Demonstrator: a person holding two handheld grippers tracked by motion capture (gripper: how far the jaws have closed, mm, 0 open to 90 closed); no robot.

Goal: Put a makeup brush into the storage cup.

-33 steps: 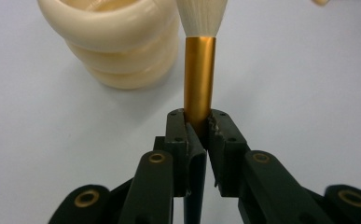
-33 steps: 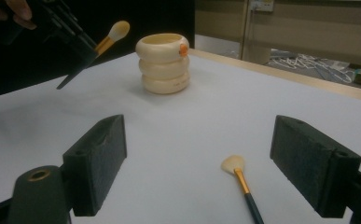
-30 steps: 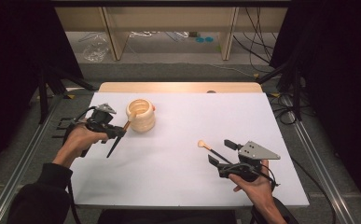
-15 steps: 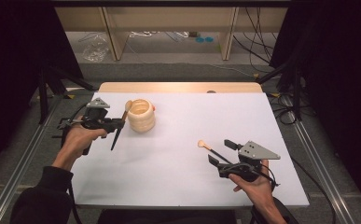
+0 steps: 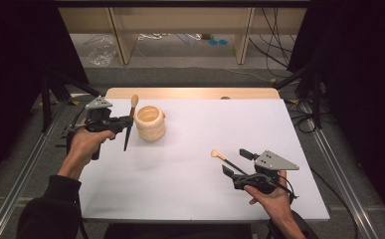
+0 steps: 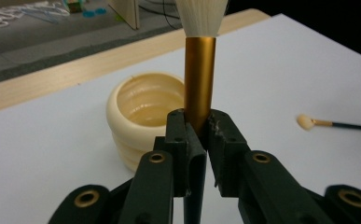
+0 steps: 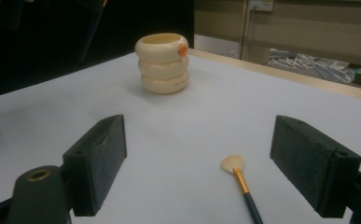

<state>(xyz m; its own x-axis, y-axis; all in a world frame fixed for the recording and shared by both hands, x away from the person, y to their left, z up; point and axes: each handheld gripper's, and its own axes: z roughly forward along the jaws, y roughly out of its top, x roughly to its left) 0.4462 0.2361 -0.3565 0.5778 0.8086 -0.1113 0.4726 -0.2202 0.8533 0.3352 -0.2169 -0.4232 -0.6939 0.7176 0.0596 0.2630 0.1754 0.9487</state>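
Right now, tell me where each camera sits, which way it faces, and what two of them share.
High view: above the person's side, looking forward and down on the white table; both forearms, left claw and right claw show.
Left gripper view: on the left claw, looking along jaws shut on the gold-handled brush, toward the cream pot.
Right gripper view: on the right claw, jaws open, facing the small brush.
All share the pot and small brush.

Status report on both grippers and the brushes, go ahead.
Left gripper shut on large brush, bristles up, beside cream pot. Right gripper open, small brush lying on the table between its fingers. Nothing in the way.
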